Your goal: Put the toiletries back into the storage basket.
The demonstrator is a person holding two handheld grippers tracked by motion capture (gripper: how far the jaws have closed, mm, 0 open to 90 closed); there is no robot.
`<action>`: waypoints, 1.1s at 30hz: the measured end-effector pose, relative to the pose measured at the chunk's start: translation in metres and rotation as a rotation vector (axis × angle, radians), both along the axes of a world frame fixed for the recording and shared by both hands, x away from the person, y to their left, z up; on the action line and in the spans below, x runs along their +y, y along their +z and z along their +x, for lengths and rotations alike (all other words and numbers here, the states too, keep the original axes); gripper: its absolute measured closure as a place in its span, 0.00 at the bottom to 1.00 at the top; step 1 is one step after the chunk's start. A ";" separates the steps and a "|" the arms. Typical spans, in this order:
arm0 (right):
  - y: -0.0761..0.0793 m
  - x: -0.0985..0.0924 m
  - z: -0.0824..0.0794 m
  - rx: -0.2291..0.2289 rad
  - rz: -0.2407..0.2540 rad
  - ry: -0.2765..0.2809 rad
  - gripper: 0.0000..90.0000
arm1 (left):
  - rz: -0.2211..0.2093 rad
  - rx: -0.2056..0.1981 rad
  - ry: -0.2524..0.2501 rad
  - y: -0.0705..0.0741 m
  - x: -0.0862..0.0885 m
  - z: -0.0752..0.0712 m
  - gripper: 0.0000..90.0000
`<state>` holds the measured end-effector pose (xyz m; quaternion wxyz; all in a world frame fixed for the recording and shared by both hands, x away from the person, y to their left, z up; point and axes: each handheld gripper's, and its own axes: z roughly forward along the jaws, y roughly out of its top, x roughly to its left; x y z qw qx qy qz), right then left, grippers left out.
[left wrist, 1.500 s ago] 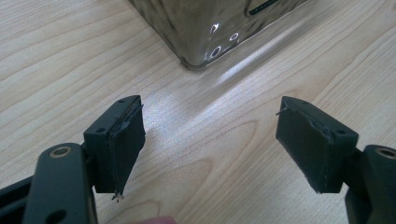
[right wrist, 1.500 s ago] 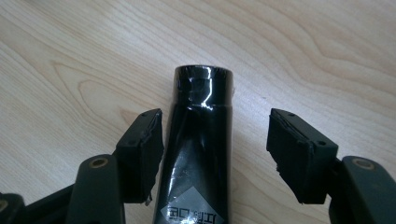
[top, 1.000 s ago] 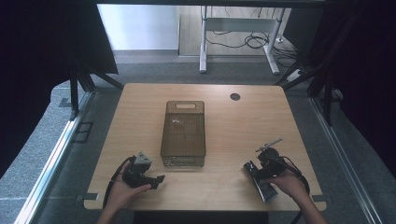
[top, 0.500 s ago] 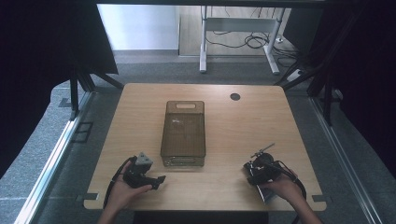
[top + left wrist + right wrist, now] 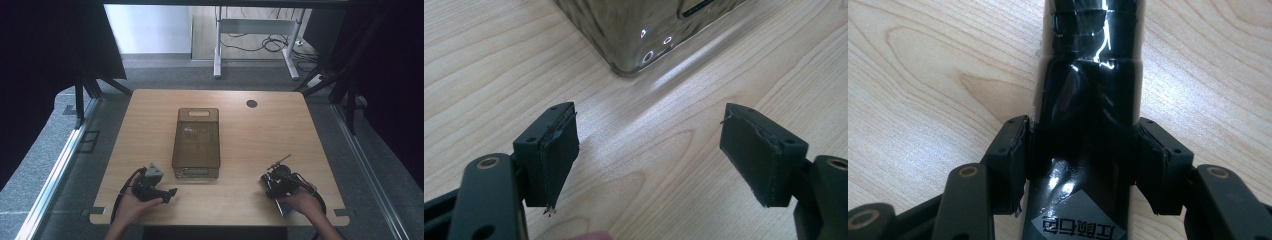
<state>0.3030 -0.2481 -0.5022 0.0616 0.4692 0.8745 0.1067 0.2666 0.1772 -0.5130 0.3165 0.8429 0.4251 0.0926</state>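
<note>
A brown see-through bin (image 5: 196,142) stands in the middle of the wooden table (image 5: 260,135). My left gripper (image 5: 171,192) rests near the front edge, left of the bin's near corner (image 5: 634,45). It is open (image 5: 649,145), with bare wood between its pads (image 5: 559,150). My right gripper (image 5: 271,182) lies at the front right, shut on a long black glossy packet (image 5: 1093,75). Both pads (image 5: 1015,150) press the packet's sides. The packet carries a grey label (image 5: 1078,227) at its near end, and that end (image 5: 286,210) sticks out beside the hand.
A round dark cable hole (image 5: 251,103) sits in the table's far right part. A thin rod (image 5: 280,161) sticks up from the right gripper. Dark curtains flank the table, and a metal desk frame (image 5: 255,40) stands on the floor beyond it.
The right gripper has come down and a little left onto the black packet, and its jaws now clamp it. The left gripper has stayed put.
</note>
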 end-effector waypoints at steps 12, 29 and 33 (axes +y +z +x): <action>0.002 0.001 0.006 0.043 -0.008 -0.024 0.51 | 0.003 -0.001 -0.003 0.000 0.000 0.000 0.27; 0.020 -0.010 0.016 0.086 0.127 -0.036 0.51 | 0.005 0.001 -0.001 -0.001 0.000 0.000 0.27; 0.028 -0.011 0.018 0.092 0.163 -0.036 0.51 | 0.003 0.004 0.002 -0.001 0.000 0.001 0.27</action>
